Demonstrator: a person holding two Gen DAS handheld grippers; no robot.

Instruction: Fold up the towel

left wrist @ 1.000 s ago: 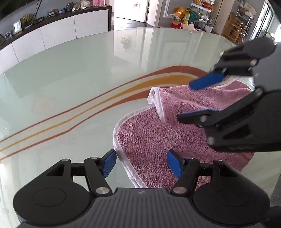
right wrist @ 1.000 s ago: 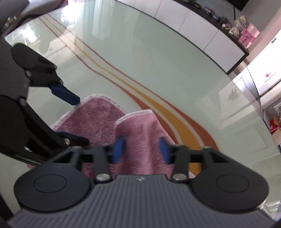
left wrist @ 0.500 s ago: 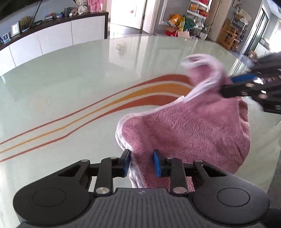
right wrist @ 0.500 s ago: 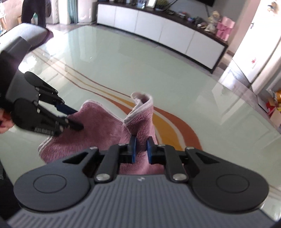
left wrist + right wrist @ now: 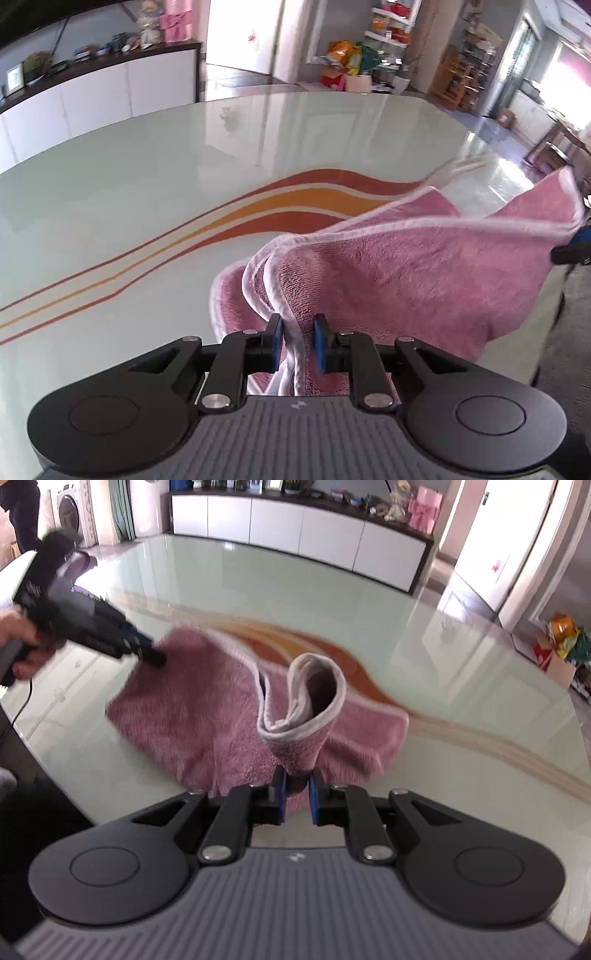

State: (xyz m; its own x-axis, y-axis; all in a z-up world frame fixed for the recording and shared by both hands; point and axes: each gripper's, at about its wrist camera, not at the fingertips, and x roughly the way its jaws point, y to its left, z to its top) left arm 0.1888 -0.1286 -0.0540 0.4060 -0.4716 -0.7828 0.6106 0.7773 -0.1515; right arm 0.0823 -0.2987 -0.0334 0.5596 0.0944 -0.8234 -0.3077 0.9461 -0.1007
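Two grippers are holding one pink towel (image 5: 406, 273) up off the glass worktop (image 5: 147, 192), each pinching a different corner. Starting at the left, the left gripper (image 5: 298, 346) is pointing steeply down, and its jaws have just been closing; its blue pads (image 5: 275, 345) are now pressing on a bunched, white-hemmed corner of the towel, with the hem running down between them. From there the cloth is stretching away to the right in a slack, sagging span, its white edge doubled along the top. In the right wrist view the same gripper (image 5: 147, 655) is showing at the left, a hand (image 5: 22, 642) wrapped round its handle, its tip buried in the towel's (image 5: 192, 716) far corner. Moving right, the right gripper (image 5: 295, 799) is clamping the near corner, its jaws nearly together on the cloth, and a curled loop of hem is standing up just above them. Orange and brown stripes (image 5: 258, 210) are curving across the worktop (image 5: 258, 590) under the hanging towel.
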